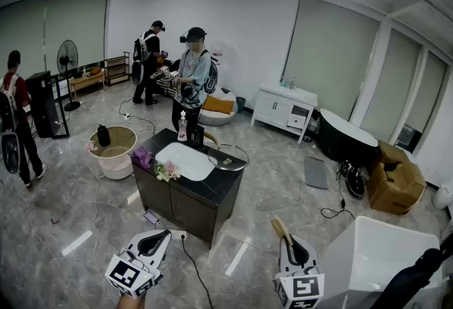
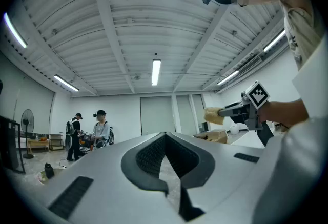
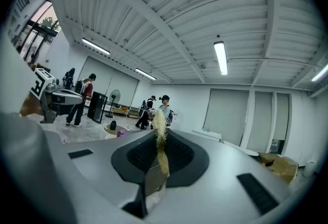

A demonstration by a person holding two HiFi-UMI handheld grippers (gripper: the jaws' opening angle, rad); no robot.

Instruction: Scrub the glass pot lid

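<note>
A: Your glass pot lid (image 1: 228,159) lies on top of the sink cabinet (image 1: 173,205), at its right end, just beside the white basin (image 1: 185,161).

B: You're well apart from that cabinet, on its near side, with both grippers pointed toward it.

A: Your left gripper (image 2: 165,137) has its jaws pressed together, nothing between them.

B: Your right gripper (image 1: 287,242) pinches a tan sponge (image 3: 161,152), which sticks out past the jaw tips toward the cabinet.

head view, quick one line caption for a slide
Left gripper shut and empty, right gripper clamping a scrubber, lid on the counter ahead.
</note>
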